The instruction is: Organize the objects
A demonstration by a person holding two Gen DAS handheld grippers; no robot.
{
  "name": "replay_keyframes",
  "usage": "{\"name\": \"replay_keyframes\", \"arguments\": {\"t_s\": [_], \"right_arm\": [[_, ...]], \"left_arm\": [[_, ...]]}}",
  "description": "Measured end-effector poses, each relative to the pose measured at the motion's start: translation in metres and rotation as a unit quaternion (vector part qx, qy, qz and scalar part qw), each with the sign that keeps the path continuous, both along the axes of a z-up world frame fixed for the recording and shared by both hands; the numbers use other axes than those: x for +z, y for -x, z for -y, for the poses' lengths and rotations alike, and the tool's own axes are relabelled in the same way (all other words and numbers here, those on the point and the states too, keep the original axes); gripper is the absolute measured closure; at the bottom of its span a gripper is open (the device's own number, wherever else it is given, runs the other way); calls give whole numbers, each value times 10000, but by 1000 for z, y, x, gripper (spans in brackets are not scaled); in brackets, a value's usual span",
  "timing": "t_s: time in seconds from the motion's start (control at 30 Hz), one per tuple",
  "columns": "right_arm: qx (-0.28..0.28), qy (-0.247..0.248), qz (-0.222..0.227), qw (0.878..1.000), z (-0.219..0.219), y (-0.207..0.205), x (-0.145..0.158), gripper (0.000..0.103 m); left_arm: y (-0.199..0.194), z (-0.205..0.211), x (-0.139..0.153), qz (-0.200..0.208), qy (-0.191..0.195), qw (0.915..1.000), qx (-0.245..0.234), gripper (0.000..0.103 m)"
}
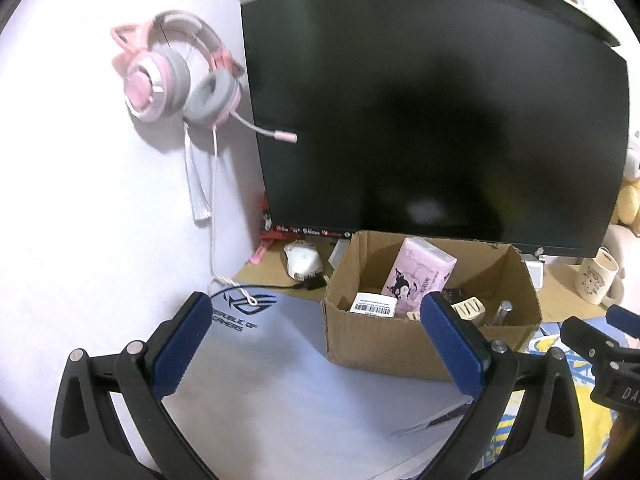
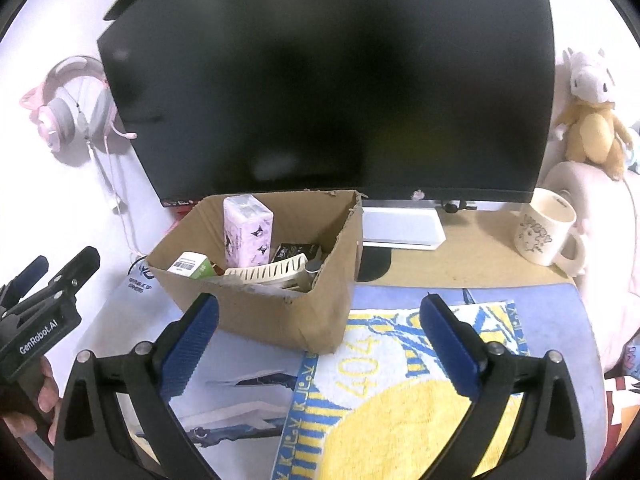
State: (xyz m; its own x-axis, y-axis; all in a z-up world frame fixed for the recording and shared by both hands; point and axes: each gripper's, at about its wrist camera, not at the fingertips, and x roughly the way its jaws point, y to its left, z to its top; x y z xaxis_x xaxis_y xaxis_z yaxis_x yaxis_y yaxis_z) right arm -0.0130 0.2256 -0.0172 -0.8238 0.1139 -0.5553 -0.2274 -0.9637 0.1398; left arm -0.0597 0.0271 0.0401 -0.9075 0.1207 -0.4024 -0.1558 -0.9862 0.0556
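Both grippers empty, jaws spread wide, above the desk mat in front of the box

Left gripper (image 1: 316, 340) and right gripper (image 2: 320, 340) hold nothing. Brown open-top cardboard box (image 2: 256, 312) sits toward the desk's back edge, under the black monitor (image 2: 328, 80), holding a pink printed tissue pack (image 2: 248, 230) upright and a cream slotted plastic rack (image 2: 268, 270)

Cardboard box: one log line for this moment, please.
left tongs open | right tongs open | cardboard box holds items | nothing held
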Motion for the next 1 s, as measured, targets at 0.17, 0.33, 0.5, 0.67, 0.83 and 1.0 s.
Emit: {"name": "replay_keyframes", "arguments": {"t_s": [0.17,0.33,0.5,0.67,0.83,1.0], "right_arm": [[88,-286,-174,9994,12,-14,0,0],[48,-277,-210,9994,15,-23,-6,0],[34,-258,-194,9995,14,-26,-15,0],[-22,-299,-179,9994,14,-24,-18,0],[-7,-407,-223,9989,16,-25,-17,0],[-54,-412,-262,9988,14,-26,-16,0]], "left_arm": [[-25,0,-1,-342,56,9994,-6,0],[-39,3,-4,-455,96,9989,55,0],[-41,10,-10,-422,-18,9990,133,0],[-38,12,-19,-379,69,9990,223,0],[-34,13,-26,-315,164,9989,310,0],[-34,17,-27,-288,19,9992,287,0]]}}
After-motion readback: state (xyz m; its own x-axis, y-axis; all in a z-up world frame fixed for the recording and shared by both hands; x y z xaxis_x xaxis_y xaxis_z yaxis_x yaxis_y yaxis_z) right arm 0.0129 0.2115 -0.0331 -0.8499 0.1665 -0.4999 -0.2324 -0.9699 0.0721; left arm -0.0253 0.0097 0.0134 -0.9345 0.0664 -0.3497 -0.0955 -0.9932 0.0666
